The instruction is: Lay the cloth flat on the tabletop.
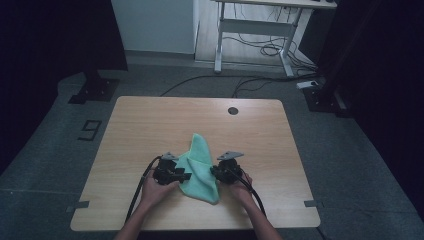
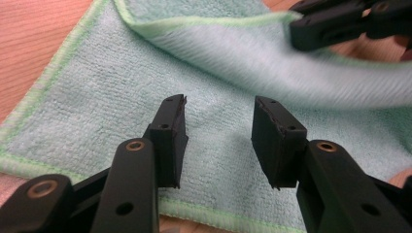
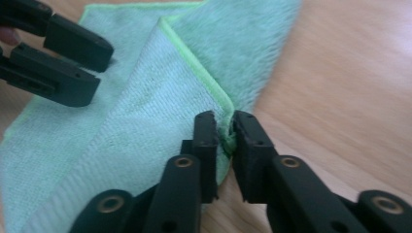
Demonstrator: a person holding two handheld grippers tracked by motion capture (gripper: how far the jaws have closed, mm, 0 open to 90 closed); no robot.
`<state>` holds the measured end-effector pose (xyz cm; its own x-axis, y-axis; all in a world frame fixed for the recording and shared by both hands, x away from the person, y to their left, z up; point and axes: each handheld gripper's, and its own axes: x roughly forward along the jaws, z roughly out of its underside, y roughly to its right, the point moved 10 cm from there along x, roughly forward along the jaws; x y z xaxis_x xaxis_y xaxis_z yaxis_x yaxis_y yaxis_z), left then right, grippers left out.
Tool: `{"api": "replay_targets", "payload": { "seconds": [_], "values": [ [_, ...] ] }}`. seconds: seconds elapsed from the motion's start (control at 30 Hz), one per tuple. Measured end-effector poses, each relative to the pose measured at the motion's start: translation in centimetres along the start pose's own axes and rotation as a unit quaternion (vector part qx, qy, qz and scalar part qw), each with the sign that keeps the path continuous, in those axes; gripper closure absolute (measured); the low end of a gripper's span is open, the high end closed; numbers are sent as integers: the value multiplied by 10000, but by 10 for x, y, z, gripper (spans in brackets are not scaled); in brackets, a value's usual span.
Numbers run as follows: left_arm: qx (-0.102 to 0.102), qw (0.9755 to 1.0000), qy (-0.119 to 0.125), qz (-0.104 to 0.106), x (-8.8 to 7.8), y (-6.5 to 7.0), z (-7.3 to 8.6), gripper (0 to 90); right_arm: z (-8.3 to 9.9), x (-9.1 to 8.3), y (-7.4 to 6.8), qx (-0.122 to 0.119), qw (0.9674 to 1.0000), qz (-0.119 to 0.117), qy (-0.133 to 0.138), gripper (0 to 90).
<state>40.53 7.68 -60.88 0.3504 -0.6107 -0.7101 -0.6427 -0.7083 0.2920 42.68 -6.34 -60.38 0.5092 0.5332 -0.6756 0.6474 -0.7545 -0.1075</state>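
The green cloth (image 1: 199, 170) is lying on the wooden table (image 1: 150, 125), toward your near edge and about midway across, right between your two grippers. Your right gripper (image 3: 224, 133) is pinching the cloth's hemmed edge at a fold, its jaws nearly together with the green border squeezed between the pads. Your left gripper (image 2: 218, 126) is hovering over the flat part of the cloth with its jaws standing apart and nothing gripped between them; in the left gripper view you are seeing towel in the gap, but the pads are not pressing on it.

In the high view the cloth is running long from a tip pointing away from you down to a corner pointing at your near table edge, leaning slightly to the right as it comes toward you. One flap is folded over the rest, and its light green hem is crossing the cloth diagonally.

Your left hand (image 1: 155, 192) and right hand (image 1: 241, 189) are sitting just beside the cloth on either side. Bare tabletop is stretching out beyond the cloth's far tip, up to the dark round hole (image 1: 233, 110) near the far edge, and to both sides of your hands.
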Motion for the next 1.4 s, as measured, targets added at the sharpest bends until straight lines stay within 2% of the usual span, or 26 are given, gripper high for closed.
{"api": "replay_targets", "payload": {
  "seconds": [0.07, 0.23, 0.3, 0.33, 0.37, 0.5, 0.57, 0.67, 0.73, 0.77, 0.8, 0.83, 0.87, 0.9, 0.93, 0.97, 1.0, 1.07, 1.13, 1.17, 1.27, 1.33, 1.4],
  "values": [
    [-7, 10000, 2, -4, 0, 0, 0, 558, 1, -3, 3, 24, 10000, 10, -4, 818],
    [-34, 10000, 10, -27, 0, 0, 0, 558, 4, -21, 22, 240, 9995, 124, 188, 839],
    [-46, 10000, 13, -39, 0, -1, -1, 557, 6, -32, 35, 320, 9986, 294, 306, 840],
    [-55, 10000, 14, -46, 0, -1, -1, 557, 10, -41, 51, 437, 9969, 536, 375, 840],
    [-55, 10000, 14, -46, 0, -1, -1, 556, 10, -41, 51, 437, 9969, 536, 375, 840],
    [-60, 10000, 18, -65, 0, -1, -1, 555, 26, -56, 82, 639, 9922, 1005, 357, 836],
    [-4, 9999, 2, -155, 1, 0, -1, 551, 37, -63, 93, 699, 9898, 1208, 298, 830],
    [33, 9998, -1, -221, 1, 1, -1, 536, 54, -67, 100, 891, 9893, 1135, 214, 809],
    [15, 9998, 1, -203, 1, 2, -1, 530, 61, -67, 100, 909, 9899, 1072, 184, 748],
    [11, 9998, -11, -194, 1, 2, -1, 527, 61, -67, 100, 882, 9893, 1144, 195, 676],
    [19, 9998, -14, -200, 1, 2, 0, 522, 58, -71, 101, 880, 9869, 1311, 334, 573],
    [12, 9998, -13, -219, 1, 2, -1, 522, 58, -71, 101, 880, 9869, 1311, 334, 573],
    [34, 9997, 4, -247, 0, 1, -1, 510, 50, -79, 99, 947, 9846, 1362, 557, 536],
    [62, 9996, 51, -277, -1, 0, -2, 510, 50, -79, 99, 947, 9846, 1362, 557, 536],
    [61, 9995, 96, -301, -2, -2, -4, 510, 43, -85, 89, 938, 9855, 1220, 715, 536],
    [53, 9993, 138, -329, -3, -4, -6, 510, 43, -85, 89, 938, 9855, 1220, 715, 536],
    [71, 9993, 153, -346, -4, -6, -8, 510, 41, -86, 82, 910, 9871, 1093, 734, 536],
    [101, 9991, 178, -385, -4, -10, -12, 510, 40, -83, 67, 815, 9908, 834, 682, 535],
    [171, 9984, 179, -515, -2, -14, -17, 510, 42, -77, 53, 772, 9931, 640, 607, 533],
    [187, 9983, 175, -523, 0, -14, -18, 510, 44, -71, 46, 729, 9946, 554, 480, 531],
    [187, 9984, 40, -529, 7, -18, -17, 510, 46, -60, 43, 722, 9953, 583, 277, 525],
    [167, 9987, 33, -484, 7, -19, -16, 513, 46, -57, 48, 794, 9936, 774, 224, 513],
    [181, 9988, 26, -463, 6, -20, -16, 514, 43, -60, 56, 850, 9914, 944, 316, 506]
  ]
}}
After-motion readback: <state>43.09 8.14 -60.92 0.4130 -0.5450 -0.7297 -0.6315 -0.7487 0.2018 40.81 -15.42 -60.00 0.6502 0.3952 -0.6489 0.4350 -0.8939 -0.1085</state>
